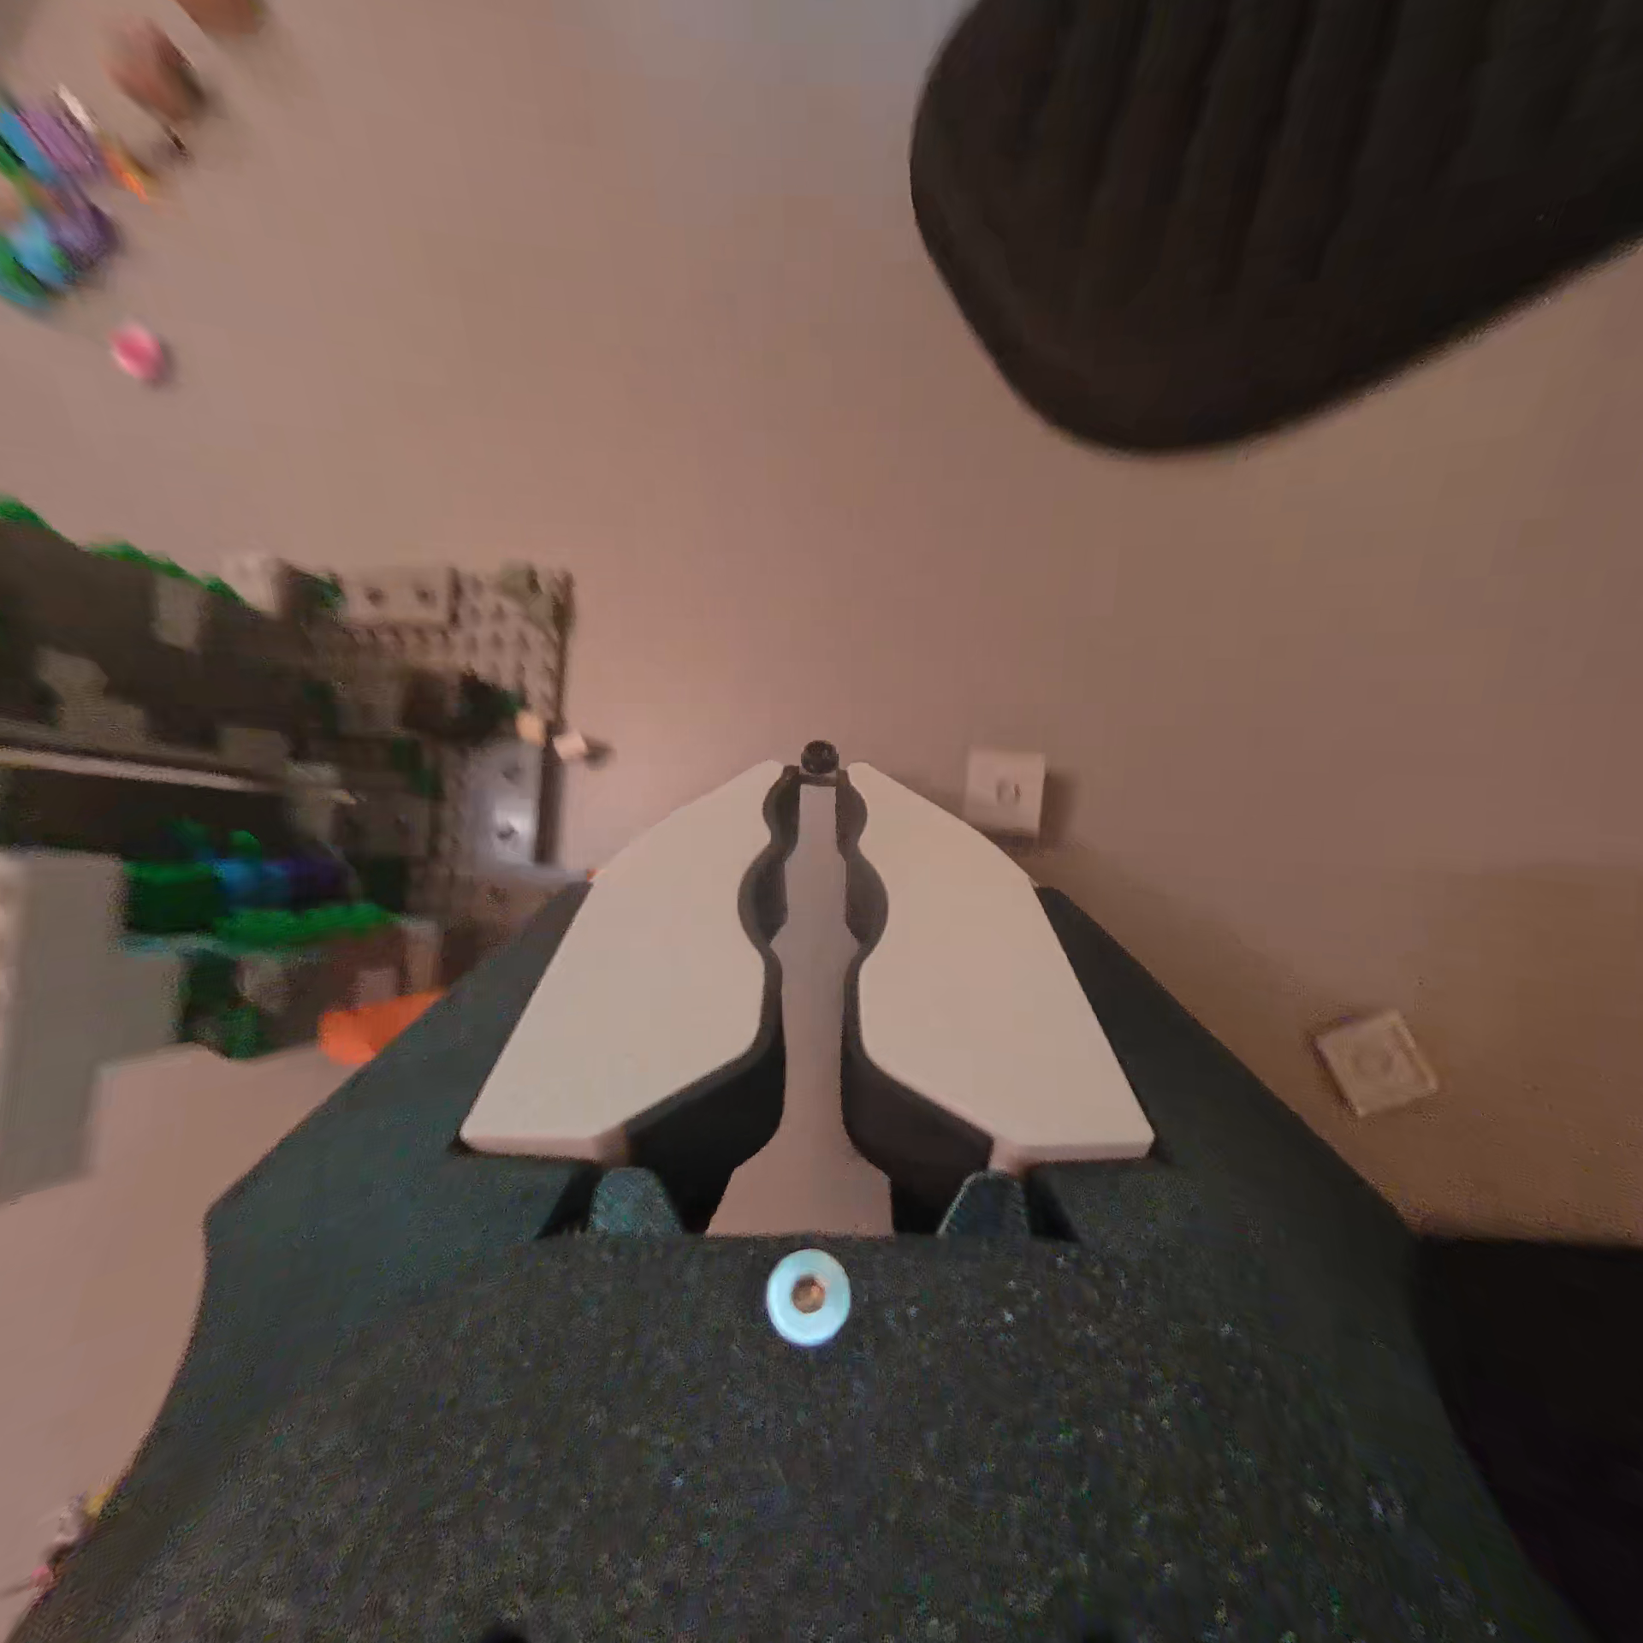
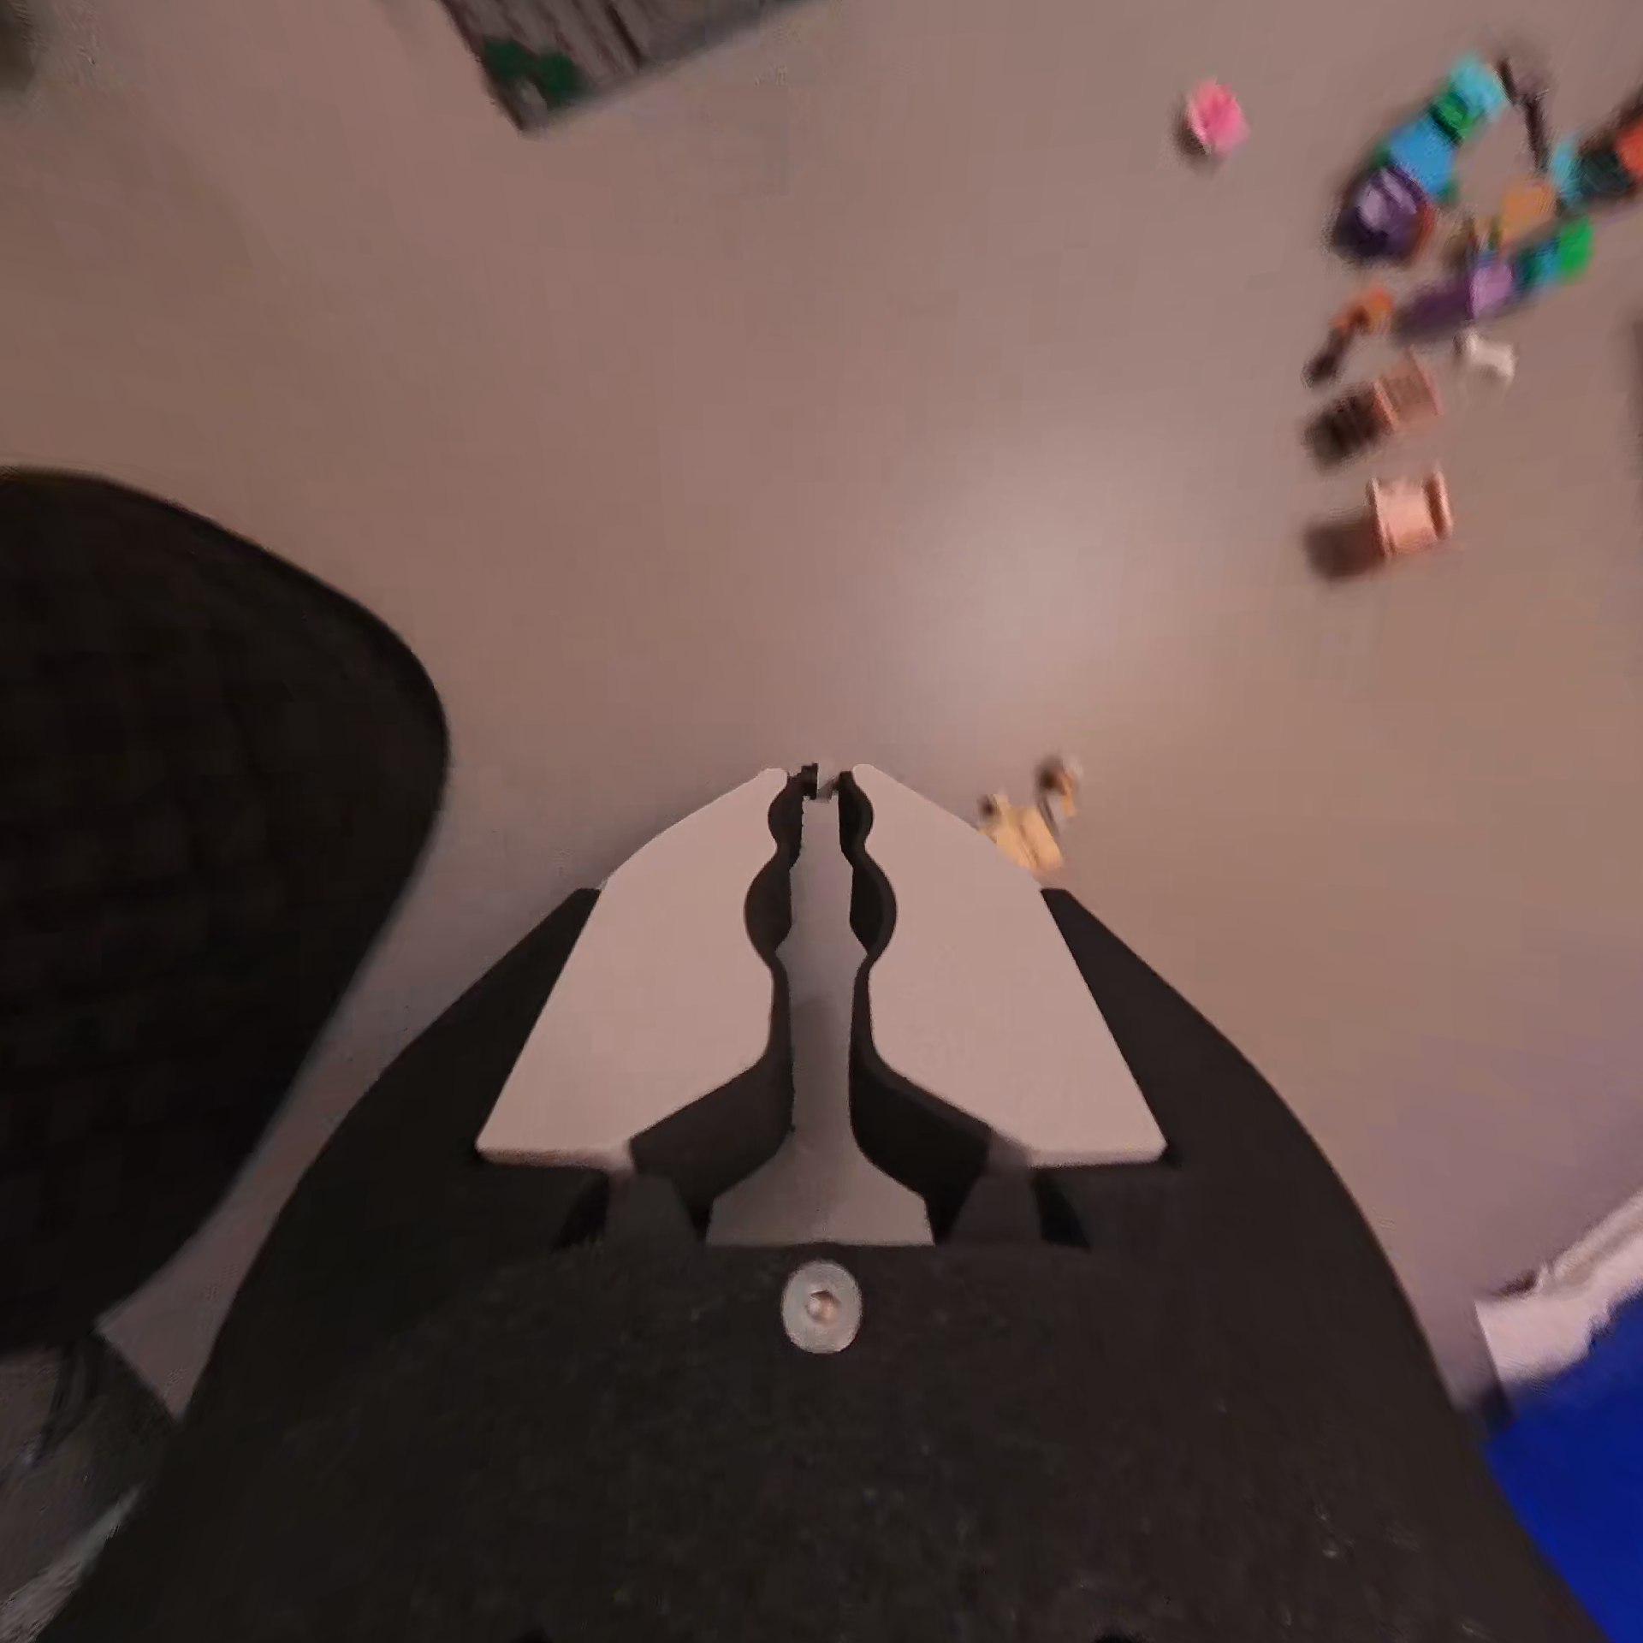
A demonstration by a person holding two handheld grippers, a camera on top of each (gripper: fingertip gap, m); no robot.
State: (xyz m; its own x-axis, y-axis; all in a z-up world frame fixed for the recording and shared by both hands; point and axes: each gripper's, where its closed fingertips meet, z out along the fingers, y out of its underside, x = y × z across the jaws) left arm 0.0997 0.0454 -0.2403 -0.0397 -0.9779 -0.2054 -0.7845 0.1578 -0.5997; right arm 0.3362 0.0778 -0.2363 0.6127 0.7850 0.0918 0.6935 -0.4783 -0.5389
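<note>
My left gripper (image 1: 818,775) is shut on a tiny black round piece (image 1: 818,757) pinched between its white fingertips, held above the beige table (image 1: 756,400). A grey and green brick-built model (image 1: 293,756) stands to its left. My right gripper (image 2: 820,784) is shut on a tiny black and white piece (image 2: 813,788) at its tips, also above the table. Small tan pieces (image 2: 1027,822) lie just right of its tips.
Loose coloured bricks lie blurred at the left view's upper left (image 1: 53,213) and the right view's upper right (image 2: 1476,258), with a pink piece (image 2: 1214,116) apart. Two pale square tiles (image 1: 1375,1061) lie right of the left gripper. A large black shape (image 1: 1289,204) is close by. A blue object (image 2: 1565,1467) is at lower right. There is about 25 cm between the tips of the two grippers.
</note>
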